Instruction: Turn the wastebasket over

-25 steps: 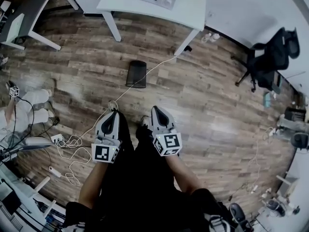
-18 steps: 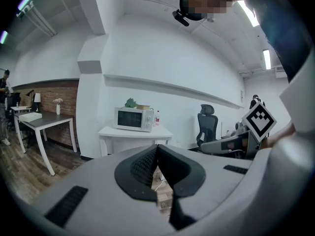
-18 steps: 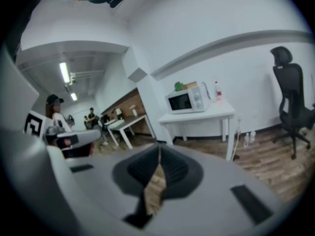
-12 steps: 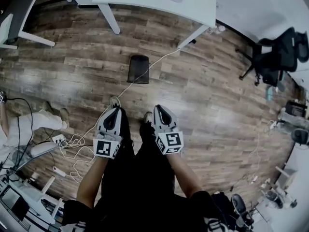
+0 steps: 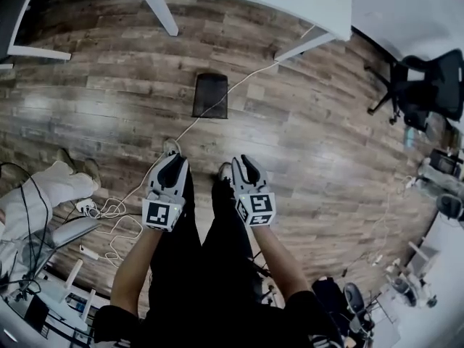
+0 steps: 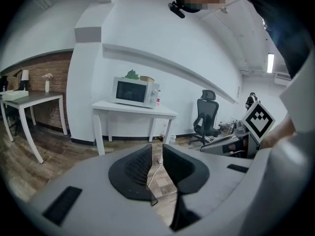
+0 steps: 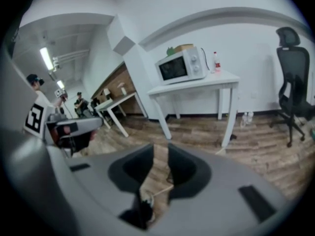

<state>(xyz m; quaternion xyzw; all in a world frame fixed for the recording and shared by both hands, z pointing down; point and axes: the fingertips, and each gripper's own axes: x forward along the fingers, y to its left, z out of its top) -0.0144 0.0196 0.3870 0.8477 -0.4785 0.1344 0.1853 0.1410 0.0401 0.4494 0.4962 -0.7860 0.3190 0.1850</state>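
Note:
The black mesh wastebasket (image 5: 209, 95) stands on the wood floor in front of the white table, seen only in the head view. I cannot tell which end is up. My left gripper (image 5: 175, 159) and right gripper (image 5: 245, 159) hang side by side over my legs, well short of the basket and pointing toward it. The jaws of the left gripper (image 6: 156, 156) are opening and stand a narrow gap apart with nothing between them. The right gripper (image 7: 160, 157) is also opening, and only floor shows through its gap.
A white table (image 5: 319, 6) carries a microwave (image 6: 134, 91). A white cable (image 5: 181, 133) runs across the floor past the basket to a tangle of cords (image 5: 101, 212). A black office chair (image 5: 428, 85) stands at the right. A person in white (image 5: 36, 194) crouches at the left.
Both grippers' jaws have parted from shut to a narrow gap. The head view has tipped so the table slid to the top edge. The person in white has shifted at the left.

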